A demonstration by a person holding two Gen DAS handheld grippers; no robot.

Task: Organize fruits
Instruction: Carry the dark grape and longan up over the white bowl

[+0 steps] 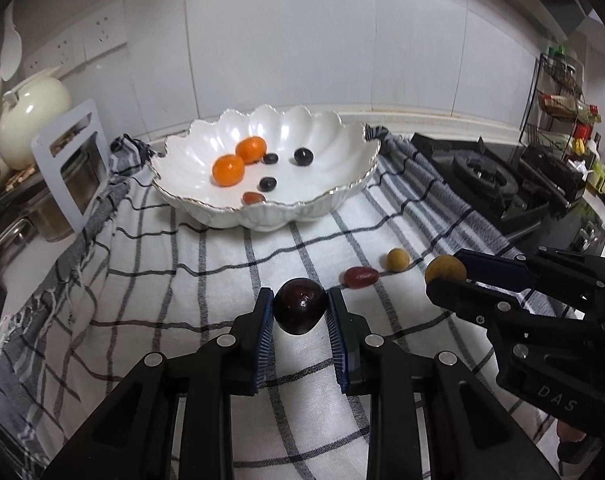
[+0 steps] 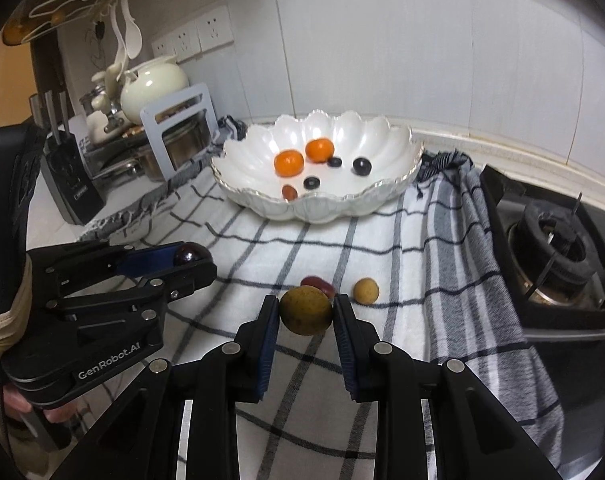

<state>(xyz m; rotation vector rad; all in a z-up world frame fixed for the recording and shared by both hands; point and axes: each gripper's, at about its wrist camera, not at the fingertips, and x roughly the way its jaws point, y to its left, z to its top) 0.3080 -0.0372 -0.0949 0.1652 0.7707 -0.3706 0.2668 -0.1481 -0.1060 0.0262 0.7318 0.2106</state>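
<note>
My left gripper (image 1: 300, 308) is shut on a dark purple plum (image 1: 300, 311) and holds it above the checked cloth; it also shows in the right wrist view (image 2: 190, 258). My right gripper (image 2: 305, 310) is shut on a yellow-brown round fruit (image 2: 305, 309), seen at the right in the left wrist view (image 1: 445, 268). A white scalloped bowl (image 1: 322, 204) at the back holds two oranges (image 1: 238, 160), three dark grapes (image 1: 303, 157) and a red fruit (image 1: 253, 198). A red oblong fruit (image 1: 360, 277) and a small tan fruit (image 1: 397, 260) lie on the cloth between the grippers.
A gas stove (image 1: 486, 178) sits to the right of the cloth, with a spice rack (image 1: 558, 100) behind it. At the left stand steel pots (image 1: 62, 196), a white stand (image 1: 72, 160), a cream teapot (image 1: 30, 116) and a knife block (image 2: 68, 176).
</note>
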